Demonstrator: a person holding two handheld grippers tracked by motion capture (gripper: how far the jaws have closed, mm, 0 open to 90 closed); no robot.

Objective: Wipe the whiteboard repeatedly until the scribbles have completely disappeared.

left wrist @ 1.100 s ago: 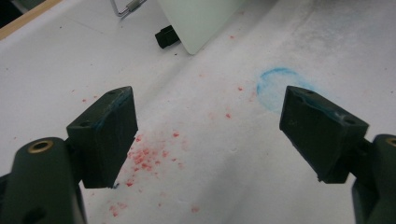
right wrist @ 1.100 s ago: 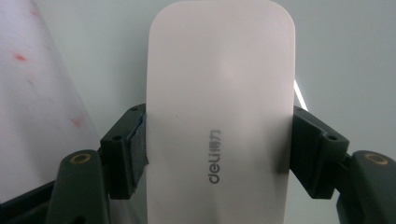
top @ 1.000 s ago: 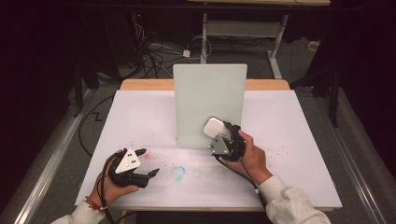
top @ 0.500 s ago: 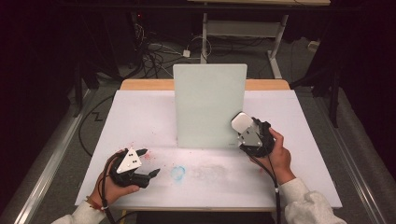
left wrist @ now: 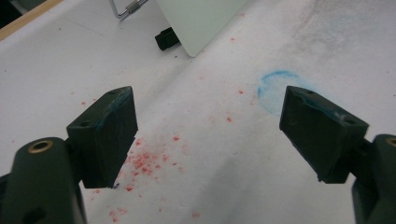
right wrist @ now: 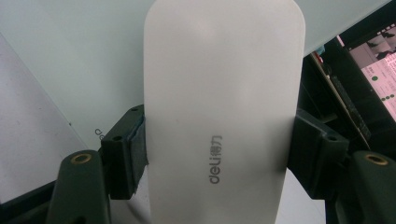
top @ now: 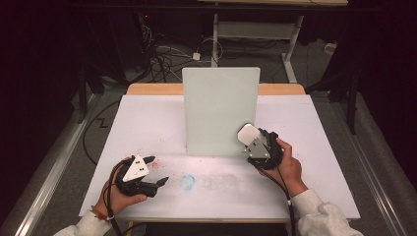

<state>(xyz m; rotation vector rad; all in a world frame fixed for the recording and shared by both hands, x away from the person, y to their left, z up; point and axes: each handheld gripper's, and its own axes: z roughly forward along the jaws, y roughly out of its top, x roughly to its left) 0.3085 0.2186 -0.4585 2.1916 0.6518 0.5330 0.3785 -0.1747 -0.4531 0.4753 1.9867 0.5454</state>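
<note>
Item: white eraser (right wrist: 219, 116), a rounded oblong block with grey lettering. It was held off the worktop (top: 147, 123) by the right gripper (top: 258, 145), just in front of the lower right corner of the upright whiteboard (top: 221, 110). The jaws pinched it across its narrow width, one on each long side. Its long axis ran straight out from the jaws, toward the whiteboard, with the free end nearest the board face; whether it touched the board could not be told.

Right hand (top: 287, 167): plainly the nearer one to the whiteboard.

Left gripper (top: 150, 179): low over the worktop, well to the left of the whiteboard and nearer the person, jaws spread wide and holding nothing.

Marks: a faint blue ring (left wrist: 280, 88) and red specks (left wrist: 149, 163) on the worktop in front of the whiteboard.

Room: the board face lay open to the eraser's left; judged ample for a sideways wipe. The board's right edge stood close by.
</note>
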